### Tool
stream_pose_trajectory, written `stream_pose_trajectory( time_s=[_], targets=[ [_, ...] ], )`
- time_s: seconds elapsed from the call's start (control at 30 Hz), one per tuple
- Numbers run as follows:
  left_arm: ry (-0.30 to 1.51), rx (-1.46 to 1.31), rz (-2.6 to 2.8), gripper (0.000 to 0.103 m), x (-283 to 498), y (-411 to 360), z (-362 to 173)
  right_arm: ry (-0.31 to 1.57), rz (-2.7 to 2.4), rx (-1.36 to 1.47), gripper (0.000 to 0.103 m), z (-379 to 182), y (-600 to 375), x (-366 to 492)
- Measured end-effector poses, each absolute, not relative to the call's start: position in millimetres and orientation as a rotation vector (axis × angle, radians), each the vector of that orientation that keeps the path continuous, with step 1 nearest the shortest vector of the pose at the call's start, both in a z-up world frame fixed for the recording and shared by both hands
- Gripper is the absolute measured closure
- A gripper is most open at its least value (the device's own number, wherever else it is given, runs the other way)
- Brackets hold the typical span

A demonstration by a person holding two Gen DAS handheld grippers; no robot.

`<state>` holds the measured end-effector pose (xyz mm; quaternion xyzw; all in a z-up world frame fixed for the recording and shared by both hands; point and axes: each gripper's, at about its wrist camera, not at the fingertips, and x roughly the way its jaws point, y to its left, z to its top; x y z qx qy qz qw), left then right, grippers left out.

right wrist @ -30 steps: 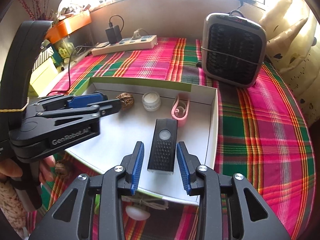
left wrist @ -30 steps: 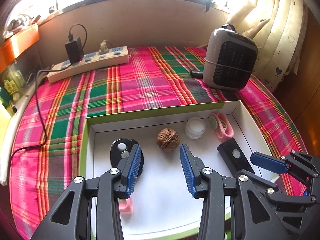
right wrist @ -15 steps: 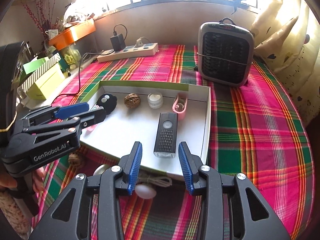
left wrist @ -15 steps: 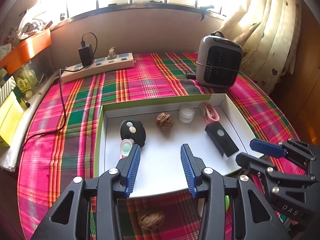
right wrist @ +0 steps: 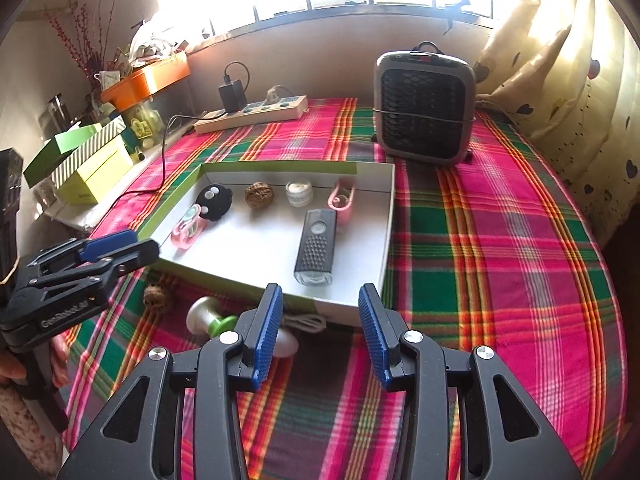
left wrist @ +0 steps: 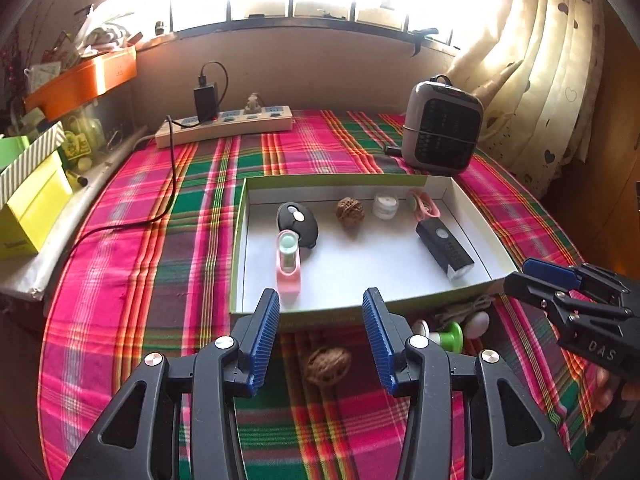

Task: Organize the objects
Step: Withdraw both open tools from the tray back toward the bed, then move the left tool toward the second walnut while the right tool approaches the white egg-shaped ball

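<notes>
Left tool (left wrist: 320,308) is opening, empty, above the loose walnut (left wrist: 328,364). Straddling it squarely before closing is looking wisest; right tool (right wrist: 320,300) is opening too, empty.

The letters "DAS" stand in pale capitals on the black body of the right gripper (left wrist: 536,276), seen from the left wrist camera, off to the right of the left tongs. From the right wrist camera, the black side arm of the left gripper (right wrist: 120,246), left of the right tongs, carries a pale word that reads roughly "GenRobot.AI", its letters soft and partly blurred. The yellow-green box (left wrist: 30,208) far to the left bears a small dark mark too blurred to read.
</notes>
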<state>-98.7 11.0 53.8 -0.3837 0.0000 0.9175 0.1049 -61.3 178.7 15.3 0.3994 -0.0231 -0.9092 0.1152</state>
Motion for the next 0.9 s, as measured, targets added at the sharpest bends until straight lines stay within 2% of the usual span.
stream_pose_trajectory(
  time_s=[0.43, 0.9],
  targets=[
    [-0.112, -1.162, 2.656, 0.057, -75, -11, 38, -0.051, -2.686, 1.167, 0.061, 7, 188, -45],
    [-0.094, -1.234, 2.601, 0.057, -88, -1, 17, -0.076, -2.651, 1.195, 0.060, -4, 185, -37]
  ],
)
